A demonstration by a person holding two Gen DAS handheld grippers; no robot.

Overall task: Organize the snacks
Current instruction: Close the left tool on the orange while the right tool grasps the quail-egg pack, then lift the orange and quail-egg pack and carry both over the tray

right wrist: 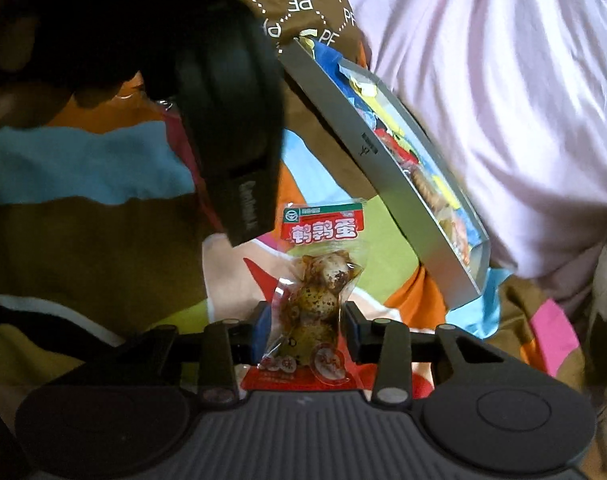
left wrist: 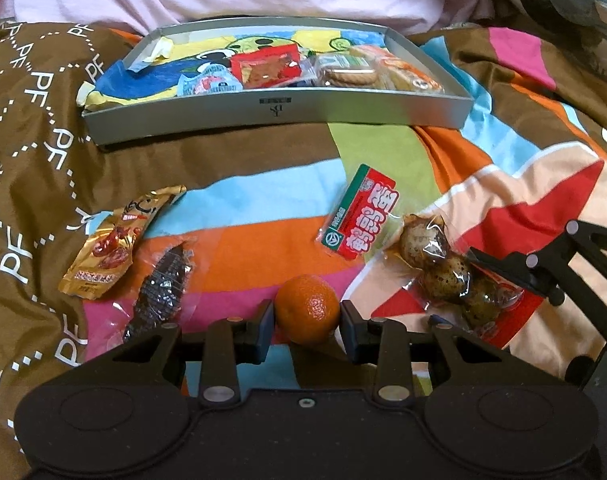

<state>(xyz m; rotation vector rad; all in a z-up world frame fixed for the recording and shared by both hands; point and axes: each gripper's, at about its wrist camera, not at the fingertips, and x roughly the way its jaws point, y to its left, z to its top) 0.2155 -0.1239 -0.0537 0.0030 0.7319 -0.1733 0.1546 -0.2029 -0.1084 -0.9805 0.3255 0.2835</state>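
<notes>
**Orange and quail eggs held between the claws**

While the bedspread (left wrist: 263, 184) lies spread beneath both tools, a small orange (left wrist: 306, 309) is seen between the fingers of the left gripper (left wrist: 306, 326), both pads pressed against its sides — the claw is closed on the fruit. Ahead of that claw, well apart, a grey tray (left wrist: 279, 110) is set on the cloth, with wrapped snacks already lying inside it. Forward and to the left of the left claw, a gold packet (left wrist: 111, 248) and a dark clear-wrapped snack (left wrist: 161, 288) lie side by side, touching. To its right, a quail egg packet (left wrist: 435, 260) is stretched across the cloth.

That same quail egg packet (right wrist: 315, 308) is pinched at its lower half by the right gripper (right wrist: 305, 330), its red label pointing away from the claw. Forward and to the right of this claw, the tray (right wrist: 387, 184) is seen edge-on.
</notes>
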